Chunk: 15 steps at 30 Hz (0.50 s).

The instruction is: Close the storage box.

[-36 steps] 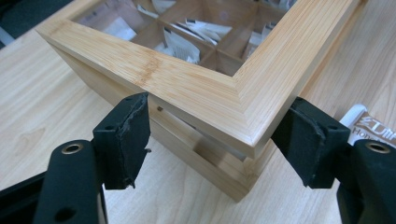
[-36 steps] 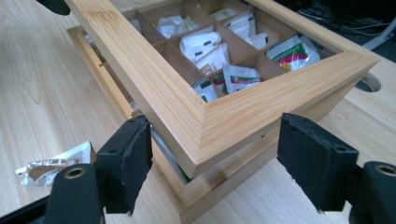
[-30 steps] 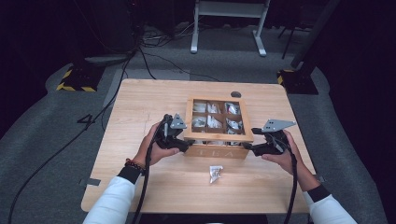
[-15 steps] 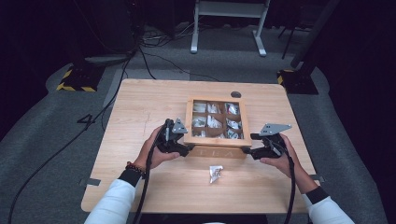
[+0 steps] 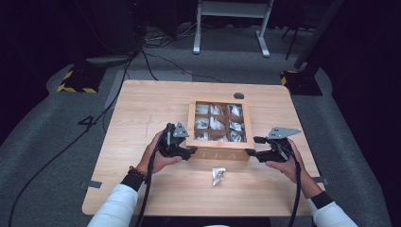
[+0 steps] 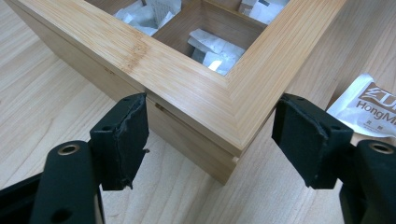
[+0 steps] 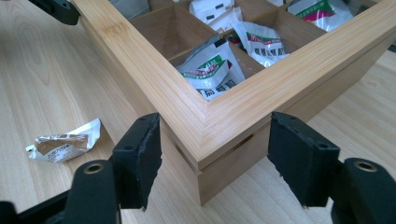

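so here's where we're at: nearest to us on the table (image 5: 142,189) lies one loose crumpled sachet (image 5: 218,175), on its own in front of the box, well apart from both hands; our guess is it got set aside or fell out, and it's not what we're after right now

just beyond it, we've got a gripper on each near corner of the wooden tea box (image 5: 218,153); the left gripper (image 5: 190,152) straddles the near left corner, and in the left gripper view the corner of the lid frame (image 6: 201,93) pokes in between the two black pads (image 6: 122,140), one pad just touching the side wall, the other standing off the front face, so it's about half open and not really clamping anything yet; the right gripper (image 5: 249,152) mirrors that on the near right corner, jaws either side of the lid frame (image 7: 219,116), and they've just been closing in, with the corner between them but both pads looking a bit clear of the wood; so it's open, nothing held

why both corners? we reckon a wide lid lifts evenly only if we take it from two sides, and the seam under the frame sits right at pad height

farther back, through the lid's window, the compartments hold tea sachets (image 5: 213,124); past that the table's far edge has a small dark hole (image 5: 239,95), then cables and a stand on the grey floor
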Motion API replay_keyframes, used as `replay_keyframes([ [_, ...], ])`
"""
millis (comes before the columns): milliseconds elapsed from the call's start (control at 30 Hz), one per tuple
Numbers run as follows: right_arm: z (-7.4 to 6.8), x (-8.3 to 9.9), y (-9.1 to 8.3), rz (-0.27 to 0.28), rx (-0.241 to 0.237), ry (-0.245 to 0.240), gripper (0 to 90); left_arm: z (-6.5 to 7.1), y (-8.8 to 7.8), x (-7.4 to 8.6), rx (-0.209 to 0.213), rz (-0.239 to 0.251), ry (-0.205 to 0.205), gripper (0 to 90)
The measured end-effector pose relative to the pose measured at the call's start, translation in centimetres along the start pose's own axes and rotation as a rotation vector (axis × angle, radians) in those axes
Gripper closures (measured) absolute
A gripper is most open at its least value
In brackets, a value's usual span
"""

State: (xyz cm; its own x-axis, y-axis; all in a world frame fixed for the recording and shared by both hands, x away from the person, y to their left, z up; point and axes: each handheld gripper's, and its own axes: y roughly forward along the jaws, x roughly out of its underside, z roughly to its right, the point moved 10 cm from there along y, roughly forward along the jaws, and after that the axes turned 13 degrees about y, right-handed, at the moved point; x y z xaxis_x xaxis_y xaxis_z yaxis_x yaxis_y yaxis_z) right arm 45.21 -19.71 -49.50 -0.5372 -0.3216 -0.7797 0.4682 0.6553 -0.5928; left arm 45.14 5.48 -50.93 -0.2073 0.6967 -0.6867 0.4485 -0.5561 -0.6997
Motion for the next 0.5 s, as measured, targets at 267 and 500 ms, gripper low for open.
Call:
replay_keyframes([
  [267, -0.09, -0.06, 0.1, -0.01, 0.018, -0.014, 35.8, 0.06, -0.01, -0.01, -0.007, -0.003, 0.003, 28.2],
  [500, -0.43, -0.22, -0.07, -0.017, 0.021, -0.04, 35.0, 0.17, -0.39, -0.15, -0.018, -0.008, 0.018, 28.3],
])
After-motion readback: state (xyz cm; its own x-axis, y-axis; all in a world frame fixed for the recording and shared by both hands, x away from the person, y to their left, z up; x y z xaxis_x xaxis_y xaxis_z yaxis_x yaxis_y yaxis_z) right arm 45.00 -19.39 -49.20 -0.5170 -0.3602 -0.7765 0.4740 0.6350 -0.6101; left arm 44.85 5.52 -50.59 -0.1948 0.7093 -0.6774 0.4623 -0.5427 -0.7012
